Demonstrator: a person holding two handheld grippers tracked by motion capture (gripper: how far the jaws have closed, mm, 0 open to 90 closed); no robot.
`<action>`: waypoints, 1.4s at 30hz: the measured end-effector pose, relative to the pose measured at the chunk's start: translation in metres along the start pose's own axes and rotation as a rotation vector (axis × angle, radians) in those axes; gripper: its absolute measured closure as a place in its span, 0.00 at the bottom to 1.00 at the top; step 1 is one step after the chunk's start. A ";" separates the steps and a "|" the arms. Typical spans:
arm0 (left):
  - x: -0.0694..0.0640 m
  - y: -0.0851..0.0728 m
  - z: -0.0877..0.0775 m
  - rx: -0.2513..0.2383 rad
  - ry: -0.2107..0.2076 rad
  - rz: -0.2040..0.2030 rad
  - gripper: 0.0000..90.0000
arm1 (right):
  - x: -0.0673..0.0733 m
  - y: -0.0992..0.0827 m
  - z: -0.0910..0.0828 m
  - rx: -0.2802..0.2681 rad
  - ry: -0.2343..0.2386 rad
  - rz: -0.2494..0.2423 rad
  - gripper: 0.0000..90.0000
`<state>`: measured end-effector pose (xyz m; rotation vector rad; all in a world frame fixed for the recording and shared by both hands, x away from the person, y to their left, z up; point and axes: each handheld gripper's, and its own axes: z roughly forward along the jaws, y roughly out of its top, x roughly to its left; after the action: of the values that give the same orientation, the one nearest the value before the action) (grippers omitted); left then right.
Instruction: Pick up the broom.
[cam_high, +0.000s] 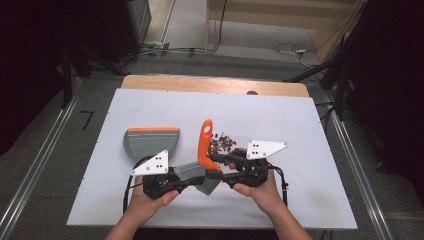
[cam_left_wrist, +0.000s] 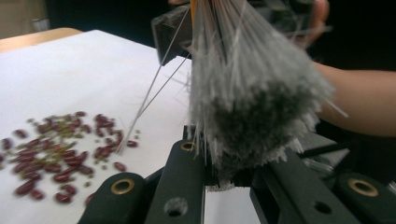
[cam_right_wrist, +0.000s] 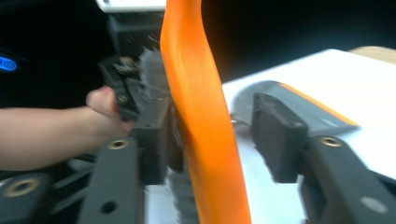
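A hand brush with an orange handle (cam_high: 205, 142) and grey bristles (cam_high: 192, 172) is held above the white table top (cam_high: 280, 115), handle pointing away from the person. My left gripper (cam_high: 187, 180) is shut on the bristles (cam_left_wrist: 254, 93), which bunch between its jaws. My right gripper (cam_high: 215, 165) is open around the orange handle (cam_right_wrist: 201, 116); the handle lies against one pad and a gap shows at the other. A pile of red beans (cam_high: 222, 143) lies on the table just right of the handle, and also beyond my left gripper (cam_left_wrist: 229, 172) as red beans (cam_left_wrist: 60, 154).
A grey dustpan (cam_high: 150, 141) with an orange edge lies on the table left of the brush, seen as the dustpan (cam_right_wrist: 299, 105) behind my right jaw. The wooden table edge (cam_high: 215, 84) runs along the back. Cables lie on the floor beyond.
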<state>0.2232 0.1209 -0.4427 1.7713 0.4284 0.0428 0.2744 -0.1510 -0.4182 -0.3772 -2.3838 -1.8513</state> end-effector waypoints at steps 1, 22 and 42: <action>0.000 0.000 0.000 0.000 0.000 0.000 0.95 | -0.002 -0.001 0.000 -0.013 0.037 0.011 0.56; 0.003 -0.003 0.002 0.006 -0.052 -0.023 0.82 | 0.003 -0.005 0.006 -0.001 0.116 0.024 0.77; 0.025 -0.014 -0.039 -0.012 0.265 -0.105 0.00 | -0.014 -0.003 -0.020 0.069 -0.318 0.055 0.77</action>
<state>0.2327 0.1680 -0.4514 1.7351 0.7103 0.2074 0.2858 -0.1724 -0.4190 -0.7739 -2.5949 -1.7953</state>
